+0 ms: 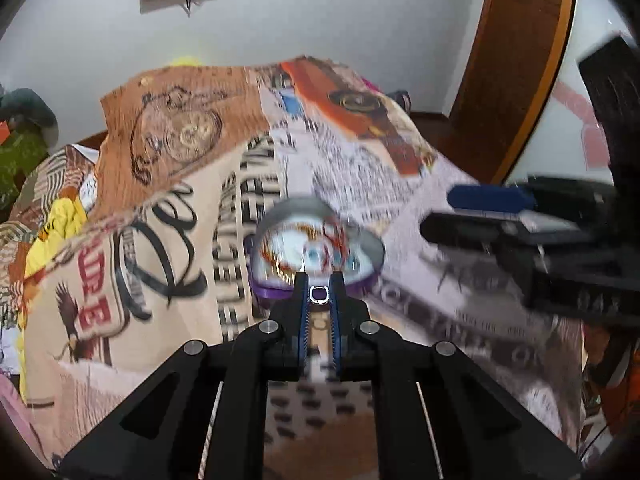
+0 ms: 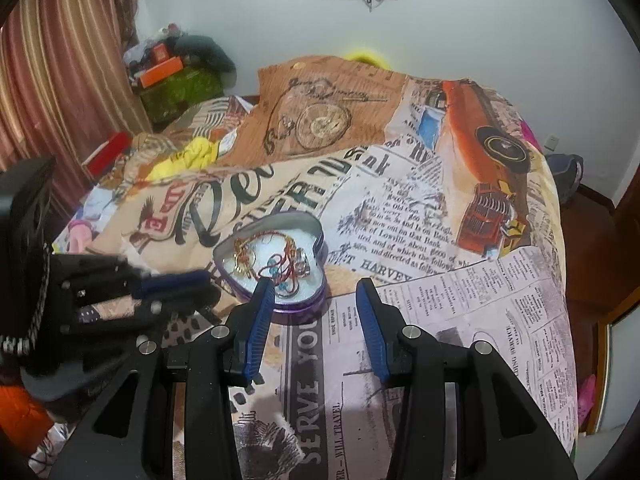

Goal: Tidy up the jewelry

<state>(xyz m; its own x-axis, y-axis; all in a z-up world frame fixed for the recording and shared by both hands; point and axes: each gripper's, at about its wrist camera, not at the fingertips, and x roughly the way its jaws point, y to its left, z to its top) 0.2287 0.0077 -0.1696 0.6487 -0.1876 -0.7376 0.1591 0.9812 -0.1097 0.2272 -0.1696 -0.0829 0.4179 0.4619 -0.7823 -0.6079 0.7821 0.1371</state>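
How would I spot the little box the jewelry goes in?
Look at the bed covered with the newspaper-print blanket. Near its middle, just ahead of both claws, sits a heart-shaped tin with purple sides, holding tangled chains. It is the only metal container on the blanket.

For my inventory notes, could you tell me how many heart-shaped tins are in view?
1: the heart-shaped tin lies open on the printed bedspread, just ahead of the left gripper.
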